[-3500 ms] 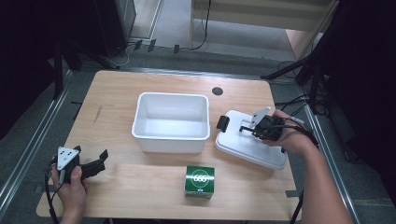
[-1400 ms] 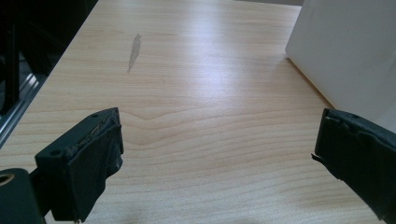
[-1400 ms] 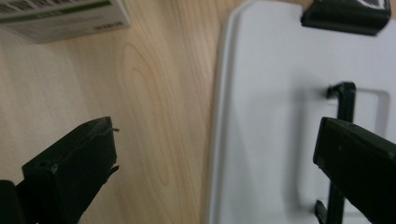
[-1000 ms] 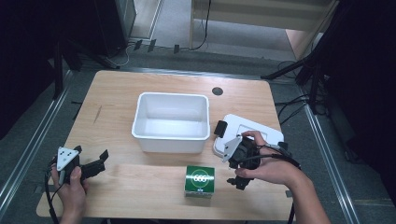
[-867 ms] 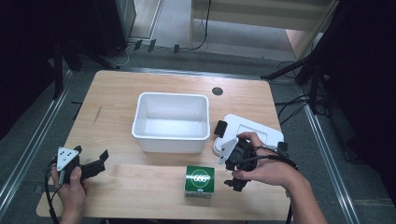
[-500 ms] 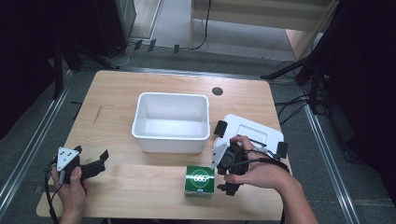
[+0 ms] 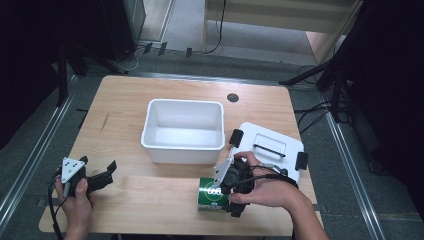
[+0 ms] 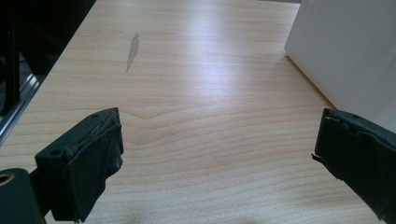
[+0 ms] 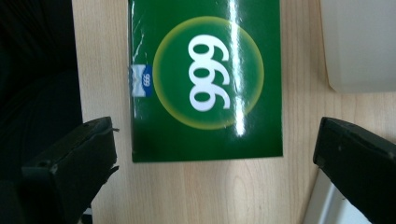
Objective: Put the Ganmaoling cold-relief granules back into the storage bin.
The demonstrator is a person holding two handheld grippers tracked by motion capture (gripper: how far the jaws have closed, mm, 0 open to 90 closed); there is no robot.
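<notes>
A green box (image 7: 207,196) marked "999" (image 9: 205,79) lies flat near the table's front edge, in front of a white bin (image 7: 182,130). My right gripper (image 7: 226,192) hangs over the box's right side, pointing down. In the right gripper view it (image 9: 217,137) is open, its jaws standing wide on either side of the box's near end with nothing between them touching. My left gripper (image 7: 106,173) rests at the front left of the table, held by a hand. It is open (image 8: 219,135) over bare wood, with the bin's wall (image 8: 345,51) to its right.
A white lid (image 7: 270,147) with black clips and a handle lies right of the bin, just behind my right hand. A round cable hole (image 7: 232,97) sits at the table's back. Dark floor and metal rails surround the wooden table (image 7: 130,100).
My right gripper has left the white lid and come forward and left, ending above the green box. The left gripper has stayed where it was.
</notes>
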